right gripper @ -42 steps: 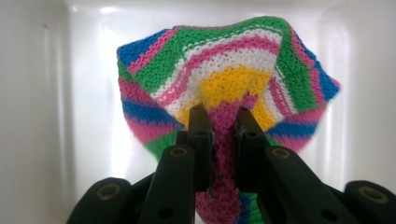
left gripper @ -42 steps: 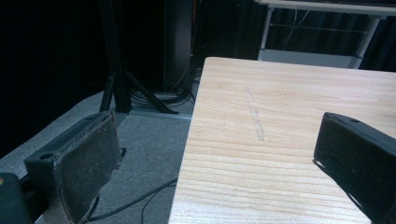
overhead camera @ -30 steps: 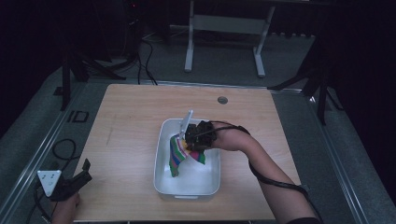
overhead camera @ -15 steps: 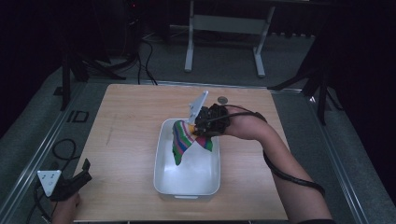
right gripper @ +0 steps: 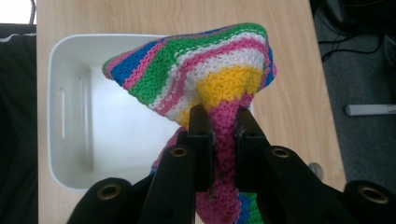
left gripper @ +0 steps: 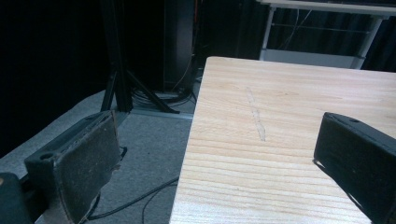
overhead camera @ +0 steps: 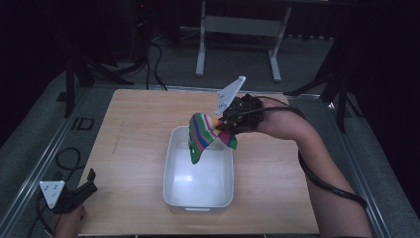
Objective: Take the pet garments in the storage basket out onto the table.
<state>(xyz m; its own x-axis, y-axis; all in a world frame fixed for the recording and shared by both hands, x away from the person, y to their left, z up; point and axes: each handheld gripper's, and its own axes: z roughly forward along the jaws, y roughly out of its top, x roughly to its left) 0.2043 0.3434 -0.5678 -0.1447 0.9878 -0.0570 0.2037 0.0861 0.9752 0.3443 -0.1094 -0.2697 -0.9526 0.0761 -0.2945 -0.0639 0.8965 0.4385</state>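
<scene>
A knitted cloth (overhead camera: 203,133) with green, pink, white, yellow and blue stripes hangs above the far end of a white plastic tub (overhead camera: 174,191). My right gripper (overhead camera: 224,124) is shut on it, pinching a bunched fold (right gripper: 223,122) between both jaws, with the cloth (right gripper: 196,70) spread out over the tub (right gripper: 70,116). My left gripper (overhead camera: 86,182) rests at the table's near left corner, open and holding nothing. In the left gripper view its jaws stand wide apart (left gripper: 219,154) over the table edge.
The wooden table (overhead camera: 133,124) is bare around the tub. Grey floor with cables (overhead camera: 64,158) lies to the left, a tripod leg (left gripper: 121,79) stands beyond the table's edge, and a white metal frame (overhead camera: 237,29) stands behind the table.
My right gripper has lifted the striped cloth out of the tub and carried it up and toward the far right. The left gripper has stayed still.
</scene>
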